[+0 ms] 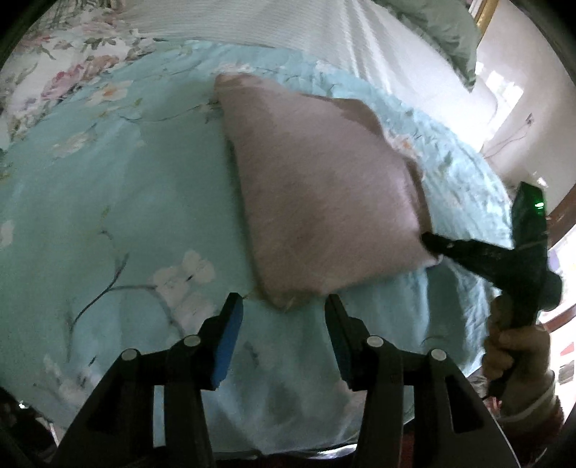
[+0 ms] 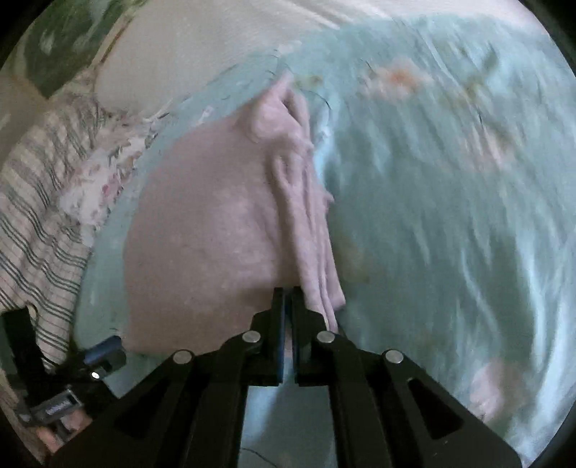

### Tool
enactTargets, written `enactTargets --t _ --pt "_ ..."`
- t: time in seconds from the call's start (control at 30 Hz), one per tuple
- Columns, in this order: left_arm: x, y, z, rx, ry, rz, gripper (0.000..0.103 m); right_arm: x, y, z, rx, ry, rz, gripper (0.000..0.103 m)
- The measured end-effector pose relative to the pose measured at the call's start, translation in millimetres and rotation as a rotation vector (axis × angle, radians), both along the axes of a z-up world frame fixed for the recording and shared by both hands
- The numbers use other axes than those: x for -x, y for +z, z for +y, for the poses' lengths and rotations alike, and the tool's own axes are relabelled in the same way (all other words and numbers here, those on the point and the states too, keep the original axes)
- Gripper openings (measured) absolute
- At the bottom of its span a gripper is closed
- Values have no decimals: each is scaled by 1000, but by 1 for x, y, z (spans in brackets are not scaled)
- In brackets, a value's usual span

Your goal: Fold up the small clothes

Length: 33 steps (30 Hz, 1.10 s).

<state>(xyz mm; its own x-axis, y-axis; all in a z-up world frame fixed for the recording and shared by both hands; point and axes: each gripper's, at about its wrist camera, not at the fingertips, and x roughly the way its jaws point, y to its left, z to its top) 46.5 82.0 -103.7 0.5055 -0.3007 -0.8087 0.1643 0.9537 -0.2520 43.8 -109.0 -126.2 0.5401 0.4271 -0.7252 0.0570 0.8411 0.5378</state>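
Observation:
A small pink garment (image 1: 316, 187) lies folded on the light-blue floral bedspread (image 1: 108, 201). My left gripper (image 1: 284, 306) is open and empty, just short of the garment's near corner. My right gripper (image 1: 432, 248) is shut on the garment's right edge and holds that edge a little off the bed. In the right wrist view the right gripper (image 2: 288, 291) is shut on the pink garment (image 2: 216, 223), whose bunched folded edge (image 2: 309, 201) runs away from the fingers. The left gripper's blue pad (image 2: 104, 349) shows at the lower left.
A white ribbed blanket (image 1: 252, 21) and a green pillow (image 1: 442, 32) lie at the head of the bed. A striped cloth (image 2: 39, 201) lies at the bed's left side in the right wrist view. The bed edge drops off to the right (image 1: 504, 201).

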Motion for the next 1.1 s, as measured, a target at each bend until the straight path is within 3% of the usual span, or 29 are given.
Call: enactTargets --t 0.27,0.43,0.47,0.5,0.57,0.73,0.87,0.93,1.1 --pt "25 19 17 -133 85 -77 80 30 47 6 51 28 -130 4" --pt "33 29 22 -205 105 -98 82 48 58 6 55 33 -146 13" --pt "35 31 21 -222 104 -103 82 52 59 6 58 31 -149 27" --pt "35 32 21 -240 105 -109 82 54 60 7 64 27 -149 48" --pt "38 34 17 -277 101 -125 82 62 64 7 93 15 -167 61" --pt "44 30 6 -360 67 -135 82 74 67 10 127 44 -174 61" --pt "52 18 -6 -463 20 -131 83 81 64 11 163 67 -164 76" --pt "53 14 -7 -496 18 -125 83 84 63 13 193 89 -158 79" --pt "43 21 -3 -500 63 -103 83 86 62 12 221 118 -144 83"
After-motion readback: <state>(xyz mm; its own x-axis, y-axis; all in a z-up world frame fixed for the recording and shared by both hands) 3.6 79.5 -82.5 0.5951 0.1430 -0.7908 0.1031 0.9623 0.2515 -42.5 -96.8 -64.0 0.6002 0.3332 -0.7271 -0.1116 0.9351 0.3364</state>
